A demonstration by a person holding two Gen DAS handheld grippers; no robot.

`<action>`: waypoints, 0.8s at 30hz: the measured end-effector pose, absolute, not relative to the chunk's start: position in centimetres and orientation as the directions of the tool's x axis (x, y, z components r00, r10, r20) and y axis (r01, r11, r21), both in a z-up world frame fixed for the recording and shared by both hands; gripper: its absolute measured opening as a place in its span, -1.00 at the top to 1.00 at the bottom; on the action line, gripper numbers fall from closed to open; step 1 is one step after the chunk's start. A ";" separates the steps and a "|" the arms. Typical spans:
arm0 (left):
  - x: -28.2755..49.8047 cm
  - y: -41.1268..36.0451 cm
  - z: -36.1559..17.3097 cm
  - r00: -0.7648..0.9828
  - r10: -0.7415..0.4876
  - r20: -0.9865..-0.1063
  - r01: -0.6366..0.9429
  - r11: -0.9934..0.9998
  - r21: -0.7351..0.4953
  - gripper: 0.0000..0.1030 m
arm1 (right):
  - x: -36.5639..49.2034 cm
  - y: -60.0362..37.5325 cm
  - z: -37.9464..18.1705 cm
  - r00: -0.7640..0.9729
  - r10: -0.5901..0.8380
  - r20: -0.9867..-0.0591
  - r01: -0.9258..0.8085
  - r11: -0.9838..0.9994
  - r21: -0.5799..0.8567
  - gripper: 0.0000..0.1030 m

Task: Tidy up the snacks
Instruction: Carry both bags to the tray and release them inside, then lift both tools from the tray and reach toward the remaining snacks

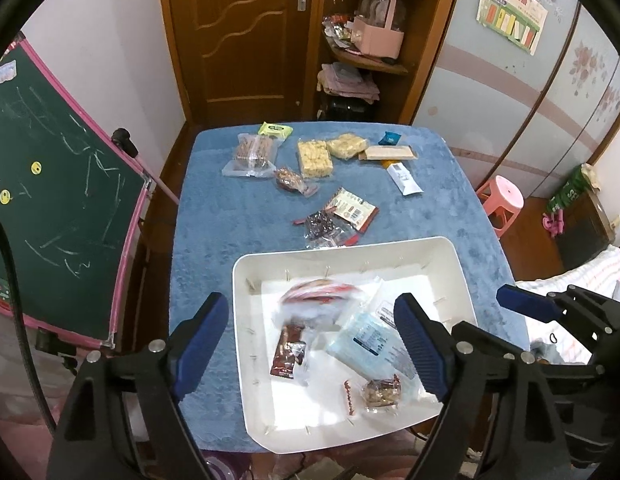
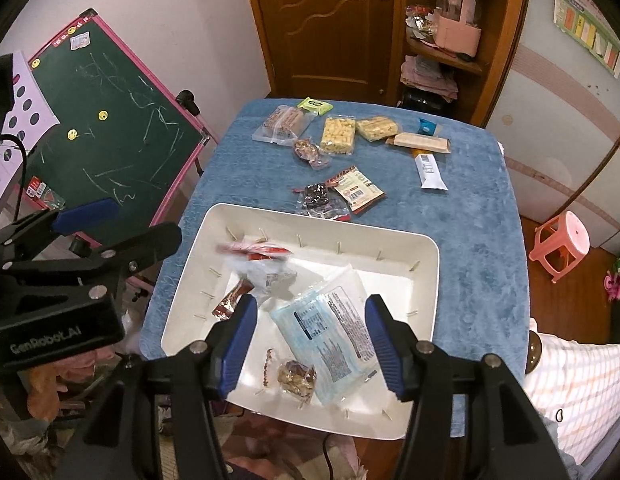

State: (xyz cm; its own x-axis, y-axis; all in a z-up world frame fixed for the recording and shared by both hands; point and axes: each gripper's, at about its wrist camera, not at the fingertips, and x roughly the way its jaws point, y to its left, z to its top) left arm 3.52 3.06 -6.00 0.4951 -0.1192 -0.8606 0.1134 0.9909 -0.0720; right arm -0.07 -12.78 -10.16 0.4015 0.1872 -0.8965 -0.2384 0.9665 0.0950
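A white tray (image 1: 349, 248) (image 2: 310, 220) stands at the near end of the blue-covered table (image 1: 238, 216). In it lie a blurred red-and-white packet (image 1: 317, 294) (image 2: 256, 252), a dark brown packet (image 1: 288, 354), a light blue packet (image 1: 365, 340) (image 2: 329, 328) and a small nut packet (image 1: 381, 392) (image 2: 298, 378). My left gripper (image 1: 310, 344) hovers open over the tray with nothing between its pads. My right gripper (image 2: 311, 340) is open above the blue packet. Several loose snacks lie farther off: a dark fruit packet (image 1: 325, 228), yellow puff packs (image 1: 313, 158) and a white tube (image 1: 403, 178).
A green chalkboard (image 1: 58, 200) with a pink frame leans close to the table's left side. A pink stool (image 1: 503, 200) and a bed (image 2: 581, 392) are on the right. Behind the table stand a wooden door (image 1: 238, 40) and cluttered shelves (image 1: 369, 56).
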 end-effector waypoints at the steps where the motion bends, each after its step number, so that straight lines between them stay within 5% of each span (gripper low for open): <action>1: 3.5 3.1 -6.0 0.496 -0.118 -0.860 0.114 0.991 -0.071 -0.63 | 0.0 -12.7 -10.2 0.401 0.187 -0.897 -0.239 0.966 0.094 -0.10; 24: 4.9 3.5 -6.2 0.498 -0.083 -0.863 0.078 0.996 -0.050 -0.63 | 1.4 -12.5 -11.0 0.381 0.203 -0.902 -0.247 0.963 0.112 -0.11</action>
State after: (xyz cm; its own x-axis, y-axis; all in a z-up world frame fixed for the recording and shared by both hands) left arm 4.93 3.54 -6.17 0.4977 -0.0826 -0.8634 0.0783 0.9957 -0.0501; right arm 1.44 -12.49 -10.95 0.3807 0.2028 -0.9022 -0.2466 0.9626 0.1123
